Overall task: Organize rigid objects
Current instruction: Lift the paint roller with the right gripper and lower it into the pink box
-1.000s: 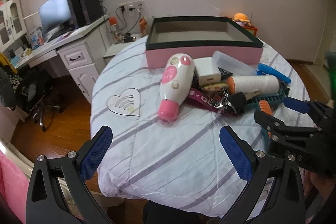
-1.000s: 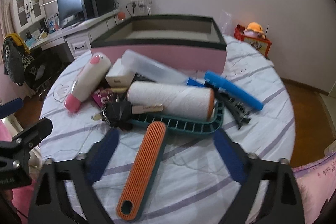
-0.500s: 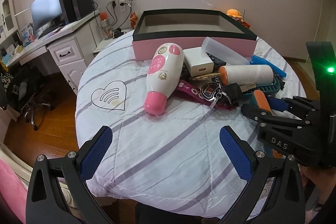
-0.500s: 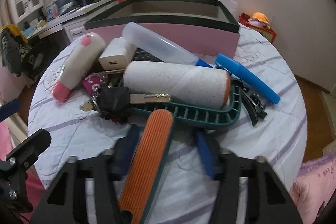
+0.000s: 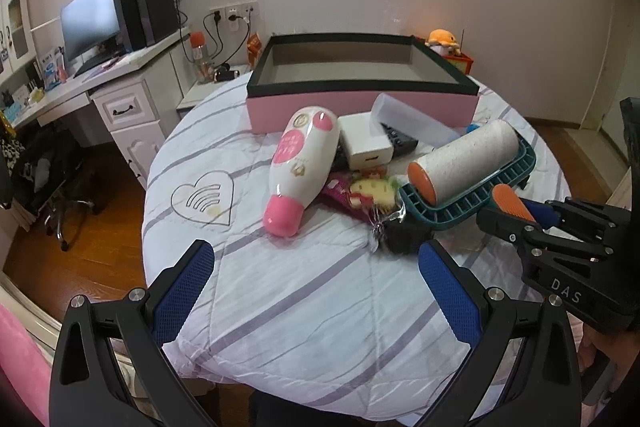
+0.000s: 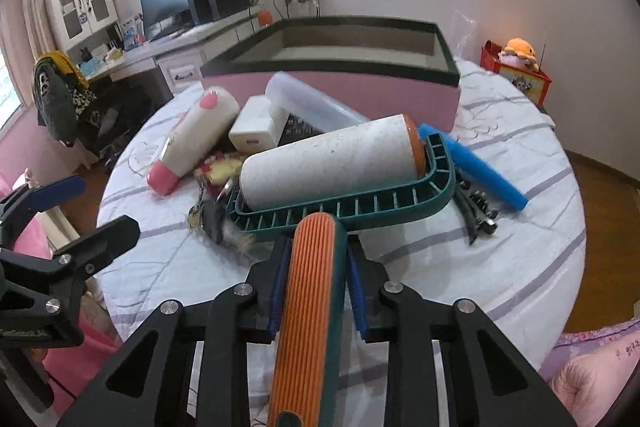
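While the lint roller [image 6: 332,163] was clamped by its orange handle [image 6: 308,291] in the right gripper [image 6: 316,291], the left gripper [image 5: 316,291] was held wide open.
A round table [image 5: 320,307] under a striped white quilt was seen in a bedroom with a desk [image 5: 116,87]; "DAS" was read on the right gripper; a pink box [image 5: 360,103] was set behind the clutter.

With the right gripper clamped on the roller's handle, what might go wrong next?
1. The lint roller is long and the right gripper holds only its orange handle; the heavy head may sag or twist in the grip.
2. The keys touch the roller's teal frame and may be dragged along.
3. The box wall is close ahead; a low lift might hit it.
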`<state>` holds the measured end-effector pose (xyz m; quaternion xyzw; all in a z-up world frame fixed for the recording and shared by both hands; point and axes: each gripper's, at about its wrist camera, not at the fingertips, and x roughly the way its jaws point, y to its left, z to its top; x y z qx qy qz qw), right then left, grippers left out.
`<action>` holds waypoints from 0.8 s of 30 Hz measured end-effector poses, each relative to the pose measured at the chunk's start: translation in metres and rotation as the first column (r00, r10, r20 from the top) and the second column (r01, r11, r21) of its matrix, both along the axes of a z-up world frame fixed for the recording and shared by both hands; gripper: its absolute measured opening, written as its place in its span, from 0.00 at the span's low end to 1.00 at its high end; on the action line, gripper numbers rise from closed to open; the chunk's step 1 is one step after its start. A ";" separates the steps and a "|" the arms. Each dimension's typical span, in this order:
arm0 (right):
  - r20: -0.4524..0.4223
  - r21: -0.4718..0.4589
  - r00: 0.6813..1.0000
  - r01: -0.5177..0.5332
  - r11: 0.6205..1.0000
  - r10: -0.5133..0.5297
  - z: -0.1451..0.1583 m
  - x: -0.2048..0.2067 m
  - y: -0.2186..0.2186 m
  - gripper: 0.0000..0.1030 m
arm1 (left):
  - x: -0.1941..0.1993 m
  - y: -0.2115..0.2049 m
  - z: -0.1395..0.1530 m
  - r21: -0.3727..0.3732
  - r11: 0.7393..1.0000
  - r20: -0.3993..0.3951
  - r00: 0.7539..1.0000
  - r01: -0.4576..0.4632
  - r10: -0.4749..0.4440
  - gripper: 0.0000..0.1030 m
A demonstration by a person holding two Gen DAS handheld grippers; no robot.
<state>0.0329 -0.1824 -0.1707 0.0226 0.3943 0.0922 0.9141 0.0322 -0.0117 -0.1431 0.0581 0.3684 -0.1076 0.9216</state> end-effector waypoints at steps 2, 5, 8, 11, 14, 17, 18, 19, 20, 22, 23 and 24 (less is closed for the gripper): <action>0.014 0.002 1.000 0.003 1.000 -0.003 0.002 -0.001 -0.003 0.26 | -0.002 -0.004 0.004 0.000 1.000 0.007 1.000 0.005 -0.005 1.00; 0.033 0.005 0.999 0.008 1.000 -0.009 0.007 -0.003 -0.005 0.26 | -0.004 -0.007 0.011 -0.002 1.000 0.024 1.000 0.007 -0.007 1.00; 0.061 0.005 0.998 0.004 1.000 -0.004 0.015 -0.006 -0.004 0.26 | -0.005 -0.010 0.021 -0.011 1.000 0.049 0.999 0.008 -0.007 1.00; 0.094 0.004 0.996 -0.003 1.000 0.003 0.026 -0.006 -0.003 0.26 | -0.004 -0.013 0.032 -0.017 1.000 0.073 0.997 0.004 -0.003 1.00; 0.133 0.002 0.991 -0.012 1.000 0.012 0.040 -0.006 -0.004 0.26 | -0.001 -0.015 0.042 -0.020 1.000 0.097 0.995 -0.002 0.004 1.00; 0.172 0.008 0.985 -0.017 1.000 0.015 0.054 0.000 -0.008 0.27 | 0.004 -0.018 0.052 -0.022 1.000 0.118 0.993 -0.004 0.006 1.00; 0.181 0.008 0.983 -0.019 1.000 0.018 0.058 0.002 -0.008 0.27 | 0.007 -0.019 0.055 -0.020 1.000 0.123 0.992 -0.005 0.008 1.00; 0.193 0.006 0.981 -0.022 1.000 0.021 0.063 0.007 -0.009 0.27 | 0.012 -0.021 0.058 -0.018 1.000 0.130 0.992 -0.004 0.006 1.00; 0.201 0.003 0.979 -0.024 1.000 0.023 0.066 0.011 -0.008 0.27 | 0.017 -0.022 0.061 -0.016 1.000 0.138 0.990 -0.009 0.011 1.00; 0.217 0.000 0.976 -0.030 1.000 0.029 0.074 0.024 -0.009 0.27 | 0.027 -0.024 0.067 -0.011 1.000 0.153 0.988 -0.018 0.019 1.00; 0.224 0.005 0.974 -0.035 0.999 0.033 0.077 0.031 -0.008 0.27 | 0.032 -0.024 0.070 -0.010 1.000 0.161 0.987 -0.022 0.023 1.00; 0.228 0.008 0.973 -0.042 0.999 0.039 0.080 0.039 -0.008 0.27 | 0.039 -0.026 0.073 -0.008 1.000 0.169 0.985 -0.027 0.028 1.00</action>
